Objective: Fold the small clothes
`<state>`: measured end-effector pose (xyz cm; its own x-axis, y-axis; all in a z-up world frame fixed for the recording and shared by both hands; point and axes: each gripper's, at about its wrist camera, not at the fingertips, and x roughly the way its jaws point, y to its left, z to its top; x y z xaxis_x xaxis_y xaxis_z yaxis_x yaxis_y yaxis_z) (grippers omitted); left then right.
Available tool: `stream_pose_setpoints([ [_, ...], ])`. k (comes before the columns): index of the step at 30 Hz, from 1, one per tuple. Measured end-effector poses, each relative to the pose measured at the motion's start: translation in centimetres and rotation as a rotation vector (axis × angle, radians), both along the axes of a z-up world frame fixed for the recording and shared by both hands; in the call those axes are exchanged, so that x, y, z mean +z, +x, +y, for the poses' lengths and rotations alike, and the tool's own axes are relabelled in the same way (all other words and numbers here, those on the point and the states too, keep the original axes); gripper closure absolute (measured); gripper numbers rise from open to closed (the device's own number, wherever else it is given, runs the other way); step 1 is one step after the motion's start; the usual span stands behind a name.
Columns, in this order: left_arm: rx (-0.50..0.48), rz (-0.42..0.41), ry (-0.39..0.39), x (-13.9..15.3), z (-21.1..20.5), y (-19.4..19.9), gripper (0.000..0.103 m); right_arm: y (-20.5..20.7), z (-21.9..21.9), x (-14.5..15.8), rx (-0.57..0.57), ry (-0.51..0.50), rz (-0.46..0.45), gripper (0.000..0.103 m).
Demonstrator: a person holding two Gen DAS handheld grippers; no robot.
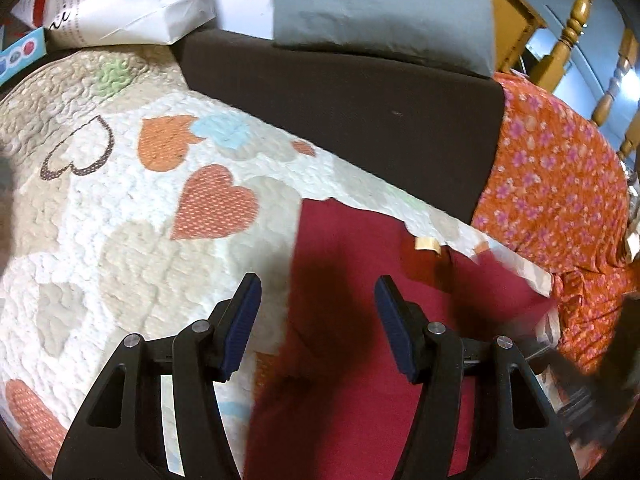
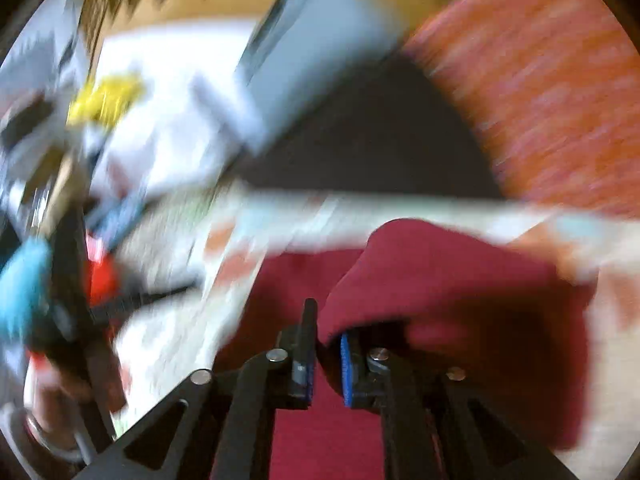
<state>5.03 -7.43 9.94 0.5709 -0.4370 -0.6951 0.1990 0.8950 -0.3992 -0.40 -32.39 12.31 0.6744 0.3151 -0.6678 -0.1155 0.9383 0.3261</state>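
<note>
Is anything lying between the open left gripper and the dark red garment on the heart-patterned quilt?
Nothing visible does. The left gripper hangs open directly above the dark red garment, which lies on the heart-patterned quilt; only its shadow lies between.

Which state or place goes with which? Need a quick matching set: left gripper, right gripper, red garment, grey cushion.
Things:
1. left gripper
2. right gripper
3. red garment
4. grey cushion

States/places:
A. on the dark brown surface at the back
B. jaws wide apart, holding nothing
C. lying on the heart-print quilt
D. jaws pinched on a fold of cloth

Pairs: 1-B, 2-D, 3-C, 4-A
</note>
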Motion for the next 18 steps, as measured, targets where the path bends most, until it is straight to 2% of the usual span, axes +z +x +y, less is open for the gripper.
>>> stream_pose_setpoints([
  [2, -0.007, 0.030, -0.011, -0.8, 0.3, 0.5, 0.044, 2.2, 2.2, -4.3, 0.069, 0.026, 0.182, 0.091],
  [3, -0.015, 0.048, -0.020, -1.2, 0.4, 0.8, 0.044, 2.2, 2.1, -5.3, 0.065, 0.031, 0.211, 0.091],
  [7, -0.048, 0.095, -0.044, -2.5, -0.2, 1.3, 0.044, -0.8, -0.7, -4.3, 0.049, 0.085, 0.164, 0.090],
  [11, -0.083, 0.116, -0.066, -3.3, -2.1, 1.0, 0.044, -3.7, -3.0, -2.5, 0.002, 0.039, 0.117, 0.087],
  [15, -0.080, 0.119, -0.075, -3.2, -3.2, 0.5, 0.044, -2.3, -3.9, -2.9, -0.079, 0.101, 0.111, 0.084],
  [18, -0.065, 0.119, -0.107, -2.6, -2.0, 0.8, 0.044, 1.2, -3.3, -4.1, -0.181, 0.061, 0.152, 0.084],
])
